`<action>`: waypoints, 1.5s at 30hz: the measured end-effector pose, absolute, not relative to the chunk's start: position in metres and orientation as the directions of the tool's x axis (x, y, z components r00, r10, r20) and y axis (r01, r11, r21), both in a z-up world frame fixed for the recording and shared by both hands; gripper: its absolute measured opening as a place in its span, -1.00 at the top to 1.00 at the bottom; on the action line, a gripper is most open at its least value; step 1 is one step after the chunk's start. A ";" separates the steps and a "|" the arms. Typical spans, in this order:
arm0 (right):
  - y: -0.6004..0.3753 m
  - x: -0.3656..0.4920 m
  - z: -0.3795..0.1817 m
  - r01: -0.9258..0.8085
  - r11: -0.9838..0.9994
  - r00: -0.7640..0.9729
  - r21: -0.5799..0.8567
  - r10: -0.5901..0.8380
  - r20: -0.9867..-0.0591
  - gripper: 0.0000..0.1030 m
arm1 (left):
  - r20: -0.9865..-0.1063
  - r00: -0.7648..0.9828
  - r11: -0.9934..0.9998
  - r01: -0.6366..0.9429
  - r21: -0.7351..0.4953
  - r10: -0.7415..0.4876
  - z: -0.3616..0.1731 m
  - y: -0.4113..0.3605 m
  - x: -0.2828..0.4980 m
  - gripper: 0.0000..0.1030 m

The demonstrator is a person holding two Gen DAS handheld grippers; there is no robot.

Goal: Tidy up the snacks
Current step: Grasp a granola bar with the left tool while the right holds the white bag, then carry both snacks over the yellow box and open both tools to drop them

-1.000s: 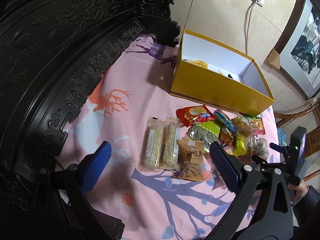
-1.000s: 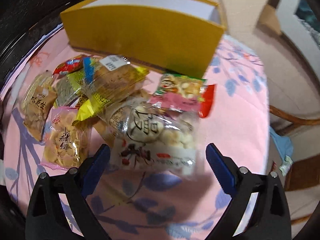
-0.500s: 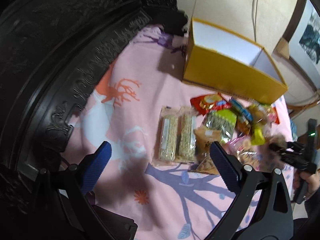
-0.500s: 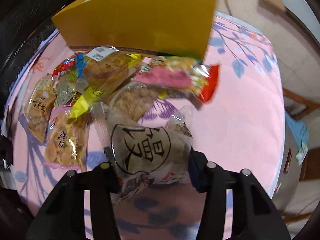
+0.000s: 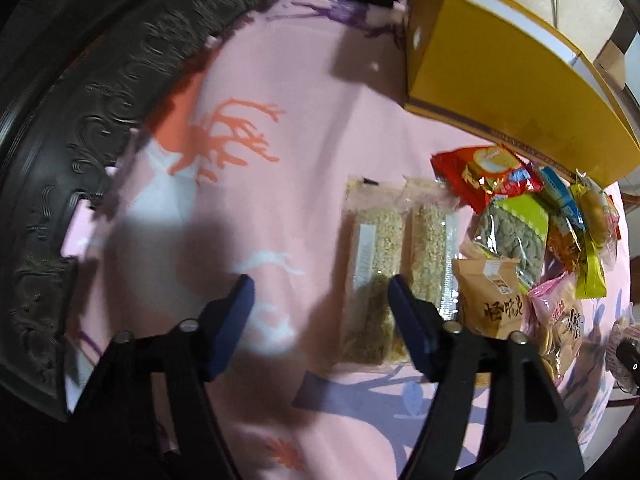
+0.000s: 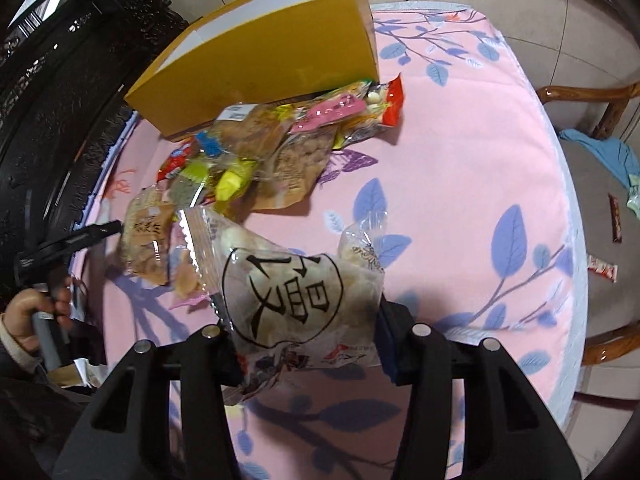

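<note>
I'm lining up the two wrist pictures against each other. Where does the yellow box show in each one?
Left wrist view: the yellow box sits at the top right, beyond the heap of snack packets.
Right wrist view: the yellow box sits at the top, left of centre, again behind the snack packets.
Shared landmark: the pink patterned cloth under everything.

Both the left gripper [image 5: 318, 308] and right gripper [image 6: 306, 332] have black frames, silver screw heads and blue finger pads [image 5: 406, 324]. A hand [image 6: 28, 312] in a pale cuff grips a grey handle.
</note>
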State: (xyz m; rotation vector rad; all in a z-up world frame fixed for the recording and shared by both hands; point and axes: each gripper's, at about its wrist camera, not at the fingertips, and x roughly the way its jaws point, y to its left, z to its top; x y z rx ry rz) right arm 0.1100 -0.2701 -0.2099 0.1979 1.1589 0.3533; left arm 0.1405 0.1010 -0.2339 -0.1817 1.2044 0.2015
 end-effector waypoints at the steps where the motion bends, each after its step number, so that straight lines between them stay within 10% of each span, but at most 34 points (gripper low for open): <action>1: -0.268 0.109 -0.209 -0.171 0.927 0.352 0.334 0.374 -0.858 0.02 | -0.935 0.350 0.970 -0.240 -0.036 0.051 -0.234 0.099 0.142 -0.33; 7: -0.263 0.111 -0.205 -0.194 0.925 0.352 0.327 0.377 -0.857 0.02 | -0.939 0.343 0.983 -0.180 -0.033 0.031 -0.244 0.086 0.154 -0.28; 12: -0.261 0.112 -0.204 -0.198 0.925 0.353 0.324 0.375 -0.857 0.02 | -0.949 0.315 0.984 -0.172 -0.040 0.016 -0.254 0.087 0.161 0.40; 45: -0.243 0.154 -0.076 -0.323 0.882 0.583 0.343 0.471 -0.662 0.02 | -0.707 0.684 0.979 0.050 -0.199 -0.179 -0.059 0.035 0.160 0.42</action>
